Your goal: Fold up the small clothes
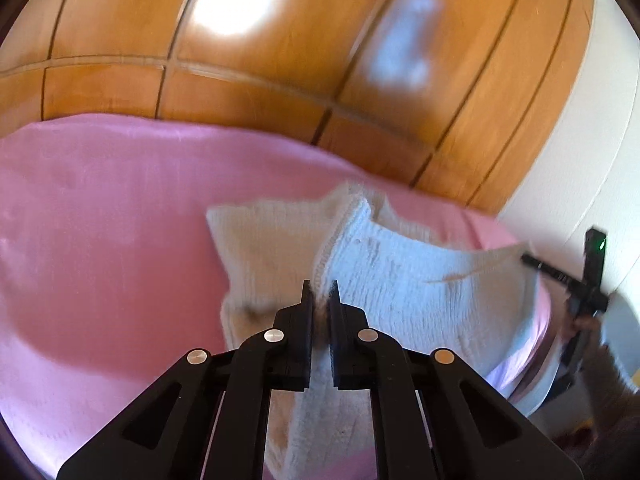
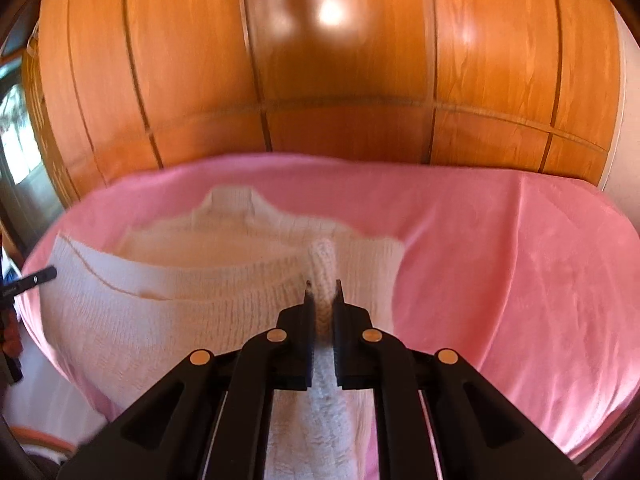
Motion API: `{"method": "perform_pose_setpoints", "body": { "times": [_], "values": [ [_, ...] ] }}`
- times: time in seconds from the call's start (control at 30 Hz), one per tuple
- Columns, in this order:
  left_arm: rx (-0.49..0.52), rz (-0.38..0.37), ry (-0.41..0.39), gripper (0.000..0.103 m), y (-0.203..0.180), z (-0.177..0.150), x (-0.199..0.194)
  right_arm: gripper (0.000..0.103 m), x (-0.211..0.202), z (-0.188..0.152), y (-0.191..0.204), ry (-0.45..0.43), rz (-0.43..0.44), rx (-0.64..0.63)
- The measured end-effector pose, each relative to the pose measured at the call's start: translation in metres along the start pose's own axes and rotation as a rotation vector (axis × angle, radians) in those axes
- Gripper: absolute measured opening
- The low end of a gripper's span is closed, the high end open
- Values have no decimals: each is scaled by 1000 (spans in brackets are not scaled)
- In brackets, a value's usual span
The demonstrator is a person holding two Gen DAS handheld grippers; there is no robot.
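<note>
Cream-white ribbed knit, a small sweater (image 1: 400,280), lies on a pink cloth (image 1: 100,240) that covers the surface below; whether that surface is a tabletop or a bed cannot be told. Behind it rises a glossy wooden panelled wall (image 1: 260,92) with bright reflections.

In the left wrist view the left claw (image 1: 321,300) is closed on the sweater: a ribbed edge of the knit runs straight between its two black fingers (image 1: 306,320), and the fabric hangs down under the linkage. From the grip the sweater stretches away to the right, its far end taut toward the right claw (image 1: 532,261), which shows small and blurred at the right edge of that view with a hand (image 1: 580,326) behind it. The left part of the sweater sags onto the pink cloth.

In the right wrist view the right claw (image 2: 322,300) is likewise clamped on the garment: a bunched fold of the sweater (image 2: 160,292) stands up between its fingers (image 2: 340,320) and trails down below them. The rest of the knit spreads to the left, its neck opening pointing toward the wooden wall (image 2: 320,80), and the pink cloth (image 2: 520,260) lies bare to the right. The left claw's tip (image 2: 42,274) shows at the far left edge, beside the sweater's stretched hem.

Both views are smeared by motion blur.
</note>
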State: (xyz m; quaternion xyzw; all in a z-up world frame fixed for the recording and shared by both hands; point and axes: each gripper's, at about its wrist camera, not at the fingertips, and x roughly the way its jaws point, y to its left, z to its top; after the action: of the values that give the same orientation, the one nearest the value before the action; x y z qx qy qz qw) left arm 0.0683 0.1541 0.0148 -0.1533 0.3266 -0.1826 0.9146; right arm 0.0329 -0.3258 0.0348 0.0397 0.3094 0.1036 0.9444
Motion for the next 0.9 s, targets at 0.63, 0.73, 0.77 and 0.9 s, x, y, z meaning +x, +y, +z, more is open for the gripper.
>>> {"method": "perform_pose_setpoints", "body": {
  "times": [0.63, 0.73, 0.77, 0.9],
  "values": [
    [-61, 366, 77, 0, 42, 63, 133, 37, 167, 34, -31, 164, -131, 114],
    [37, 267, 45, 0, 11, 65, 119, 41, 143, 40, -18, 86, -126, 79],
    [74, 220, 54, 14, 0, 64, 120, 41, 135, 41, -9, 70, -84, 71],
    [153, 112, 106, 73, -36, 51, 139, 42, 141, 38, 31, 126, 102, 9]
  ]
}}
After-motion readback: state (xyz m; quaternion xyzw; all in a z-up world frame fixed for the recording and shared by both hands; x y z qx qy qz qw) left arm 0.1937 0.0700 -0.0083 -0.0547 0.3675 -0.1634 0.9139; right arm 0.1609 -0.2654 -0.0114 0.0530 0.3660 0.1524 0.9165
